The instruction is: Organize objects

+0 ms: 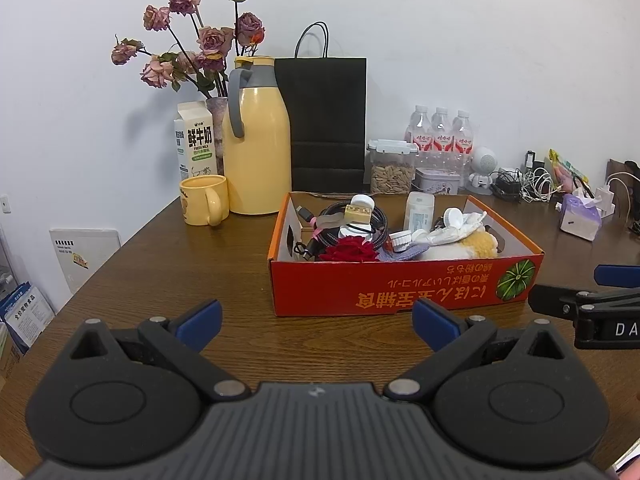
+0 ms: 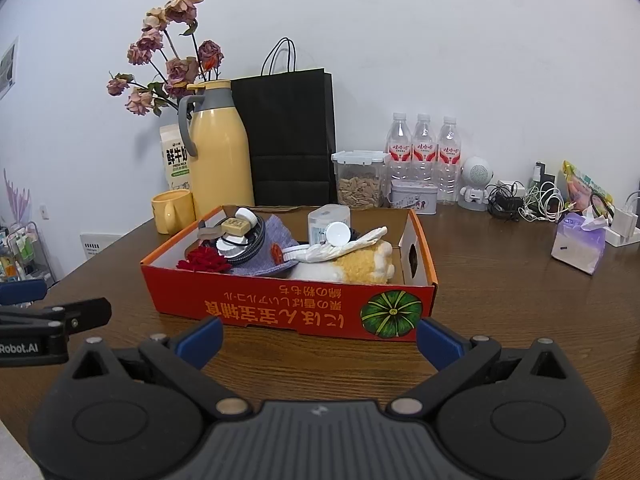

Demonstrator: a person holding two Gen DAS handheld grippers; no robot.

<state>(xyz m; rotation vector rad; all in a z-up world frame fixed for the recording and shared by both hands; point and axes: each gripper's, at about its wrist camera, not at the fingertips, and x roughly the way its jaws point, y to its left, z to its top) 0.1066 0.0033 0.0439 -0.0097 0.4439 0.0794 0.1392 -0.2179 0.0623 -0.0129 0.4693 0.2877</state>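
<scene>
An open red cardboard box stands on the brown table. It holds a red fabric rose, a coiled braided cable, a grey-blue cloth, white caps and jars, and a yellow-and-white plush toy. My left gripper is open and empty in front of the box's left half. My right gripper is open and empty in front of the box's right half. Each gripper shows at the other view's edge.
Behind the box stand a yellow mug, yellow thermos, milk carton, dried roses, black paper bag, seed container, tin, three water bottles. At right: robot figurine, cables, tissue pack.
</scene>
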